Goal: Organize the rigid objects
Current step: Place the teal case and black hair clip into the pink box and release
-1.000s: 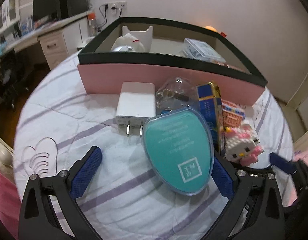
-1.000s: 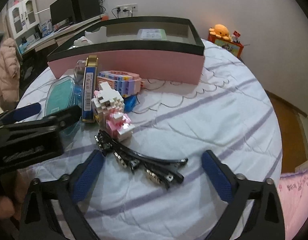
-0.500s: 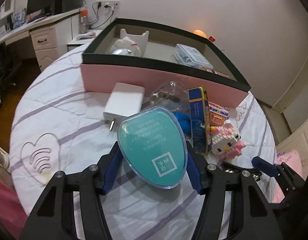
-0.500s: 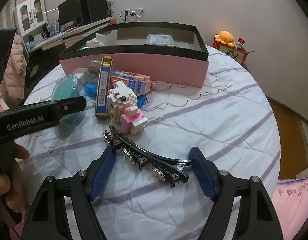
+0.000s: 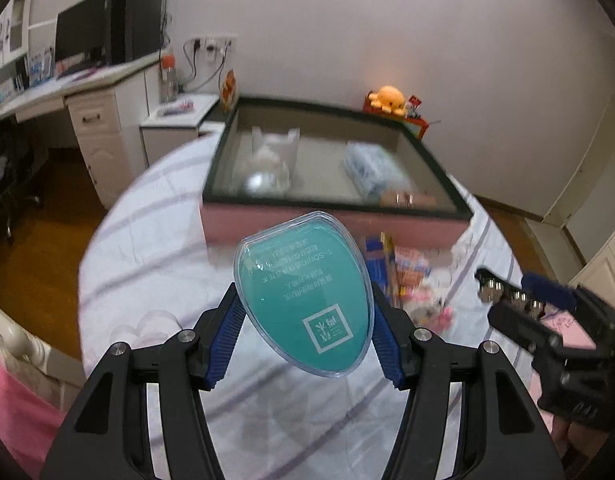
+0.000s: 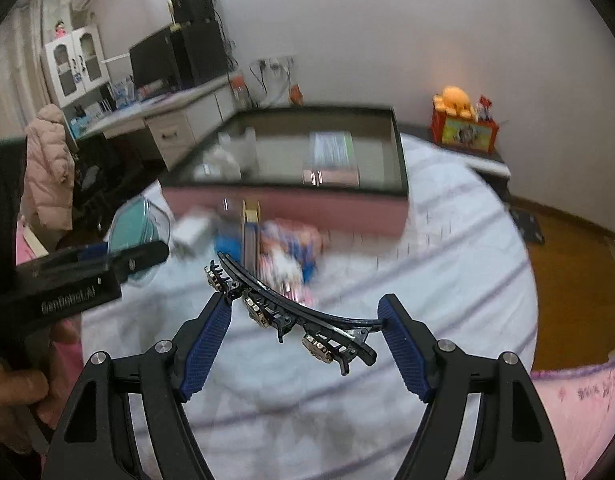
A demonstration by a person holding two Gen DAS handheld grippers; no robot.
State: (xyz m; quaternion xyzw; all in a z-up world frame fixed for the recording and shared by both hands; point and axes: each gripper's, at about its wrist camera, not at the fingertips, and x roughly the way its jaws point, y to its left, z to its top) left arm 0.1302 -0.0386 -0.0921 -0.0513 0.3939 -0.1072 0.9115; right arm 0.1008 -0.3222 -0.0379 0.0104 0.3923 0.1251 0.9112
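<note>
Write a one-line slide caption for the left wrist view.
Left gripper holds a teal oval case above the striped bedspread, facing the pink open box.

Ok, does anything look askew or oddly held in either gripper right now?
Yes: the black hair clip sits slanted across the right gripper, pinched only at its ends. The teal case sits squarely in the left gripper.

glossy clear plastic case [image 5: 305, 292] (teal inside), shiny black hair clip [image 6: 291, 308], ribbed claw pads [image 5: 227, 336].
</note>
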